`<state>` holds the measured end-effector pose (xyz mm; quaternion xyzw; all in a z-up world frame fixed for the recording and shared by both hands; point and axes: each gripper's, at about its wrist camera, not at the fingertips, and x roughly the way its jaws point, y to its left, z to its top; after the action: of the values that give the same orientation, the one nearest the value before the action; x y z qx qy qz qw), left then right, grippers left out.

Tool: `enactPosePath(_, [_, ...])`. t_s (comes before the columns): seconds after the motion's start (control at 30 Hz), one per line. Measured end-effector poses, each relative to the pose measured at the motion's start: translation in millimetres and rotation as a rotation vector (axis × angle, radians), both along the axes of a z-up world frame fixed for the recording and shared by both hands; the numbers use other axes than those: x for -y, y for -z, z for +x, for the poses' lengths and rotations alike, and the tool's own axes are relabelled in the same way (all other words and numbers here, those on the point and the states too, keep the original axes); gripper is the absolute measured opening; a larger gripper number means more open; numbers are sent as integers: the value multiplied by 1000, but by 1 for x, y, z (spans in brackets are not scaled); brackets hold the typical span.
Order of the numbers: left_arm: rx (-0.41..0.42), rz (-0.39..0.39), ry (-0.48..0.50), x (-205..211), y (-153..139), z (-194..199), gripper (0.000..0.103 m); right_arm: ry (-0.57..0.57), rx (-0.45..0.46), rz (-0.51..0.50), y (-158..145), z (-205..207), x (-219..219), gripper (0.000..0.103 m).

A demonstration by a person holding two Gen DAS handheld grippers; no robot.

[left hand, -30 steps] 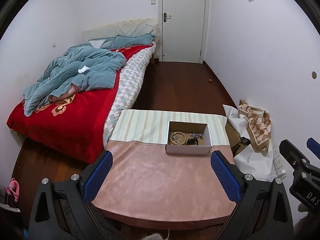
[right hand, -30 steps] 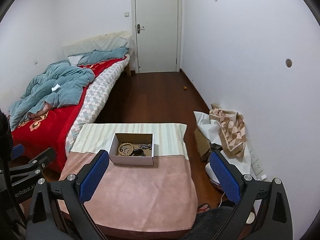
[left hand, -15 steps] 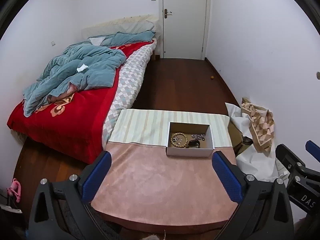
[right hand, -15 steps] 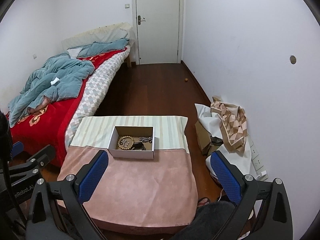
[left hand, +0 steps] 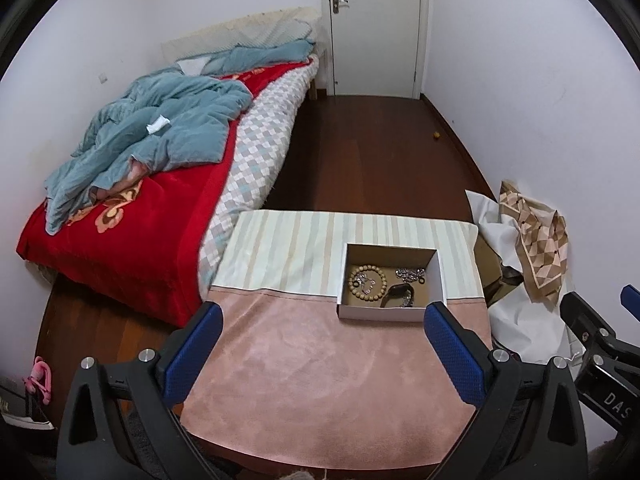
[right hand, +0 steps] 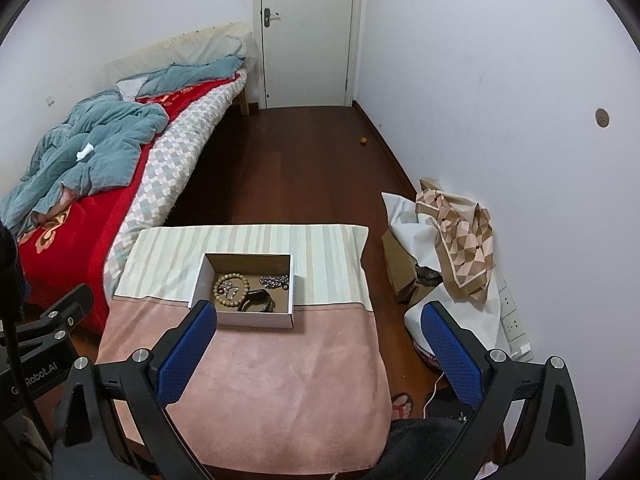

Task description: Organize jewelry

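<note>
A bedroom serves as the workspace: a bed [left hand: 132, 184] with a red cover and a rumpled blue quilt [left hand: 160, 132] runs along one wall, a closed white door [left hand: 376, 28] at the far end. In the foreground stands a table [left hand: 320, 376] draped in pink cloth, with a striped cloth [left hand: 288, 252] over its far half.

An open cardboard box [left hand: 390, 313] straddles the seam between the two cloths. All the jewelry in view lies inside it: a bead bracelet [left hand: 367, 283] at the left, a silver chain [left hand: 410, 274] toward the back right, and a dark band [left hand: 396, 294] in front, the pieces lying close together and loose. Something silvery rests inside the bracelet's ring; what it is cannot be made out.

The left gripper [left hand: 324, 352] hangs above the pink cloth near the box, jaws spread wide and empty. The right gripper [right hand: 318, 352] is likewise wide apart and holds nothing, its left pad [right hand: 182, 354] just short of the box's near corner.

Judging by this, the sorting appears not yet begun, or is already at its end with everything boxed; the pictures do not settle which. No jewelry lies on the table outside the box.

Legible writing is scarce: "Robot.AI" on the left gripper's body in the right view, and "DAS" on the right gripper's body in the left view.
</note>
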<state>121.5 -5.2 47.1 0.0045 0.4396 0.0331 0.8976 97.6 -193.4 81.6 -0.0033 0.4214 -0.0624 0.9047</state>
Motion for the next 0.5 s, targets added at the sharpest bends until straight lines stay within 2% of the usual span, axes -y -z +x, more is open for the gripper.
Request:
enactPosePath(0.2, [-43,2,2,3,11,13,103,2,-46,0,13,20,1,103])
enactPosePath(0.5, [-53,5,-7,2,15,18,103,-11,-91,-3,26,33,-2,103])
